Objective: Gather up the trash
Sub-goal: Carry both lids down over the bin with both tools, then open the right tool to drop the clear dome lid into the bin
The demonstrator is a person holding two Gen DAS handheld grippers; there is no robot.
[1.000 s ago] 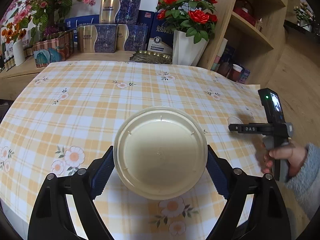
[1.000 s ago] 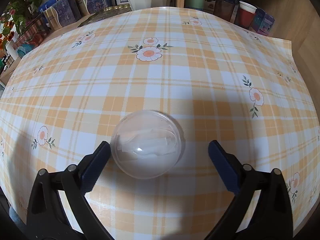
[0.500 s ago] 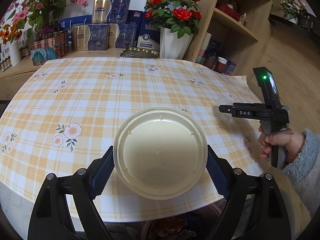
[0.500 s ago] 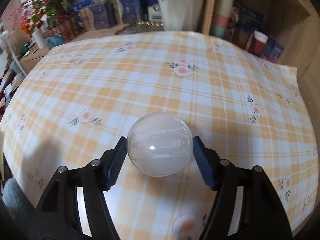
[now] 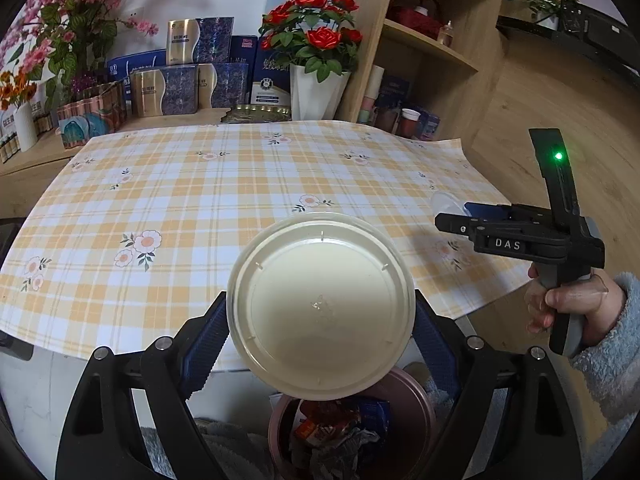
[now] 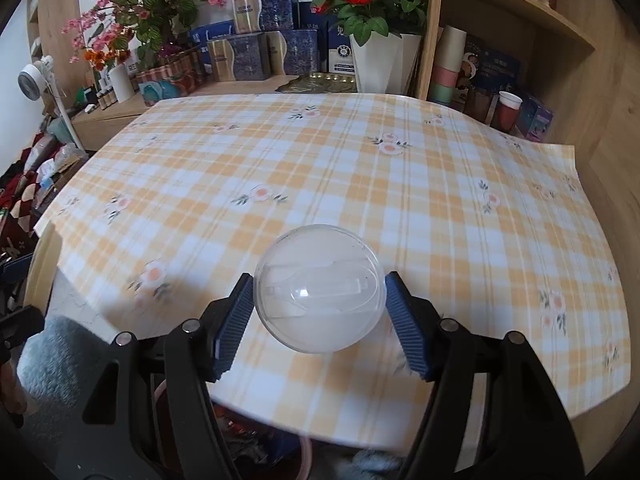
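My left gripper [image 5: 320,330] is shut on a cream round plastic lid [image 5: 320,306] and holds it in the air past the table's near edge, above a brown trash bin [image 5: 404,412] with wrappers inside. My right gripper [image 6: 319,304] is shut on a clear plastic dome lid [image 6: 319,286] and holds it above the table's near edge. The right gripper also shows in the left wrist view [image 5: 452,216], held by a hand, with the dome lid [image 5: 444,202] at its tip. The bin rim [image 6: 306,456] peeks out below the table in the right wrist view.
The table carries an orange plaid flowered cloth [image 5: 200,200]. Behind it stand a white vase of red roses [image 5: 316,92], gift boxes [image 5: 180,88] and pink flowers [image 5: 68,40]. A wooden shelf [image 5: 432,48] with cups stands at the right. A small fan [image 6: 34,80] stands at the left.
Both grippers pulled back toward the table's near edge and rose. The right gripper closed on the dome lid and lifted it. The bin came into view under the left gripper.
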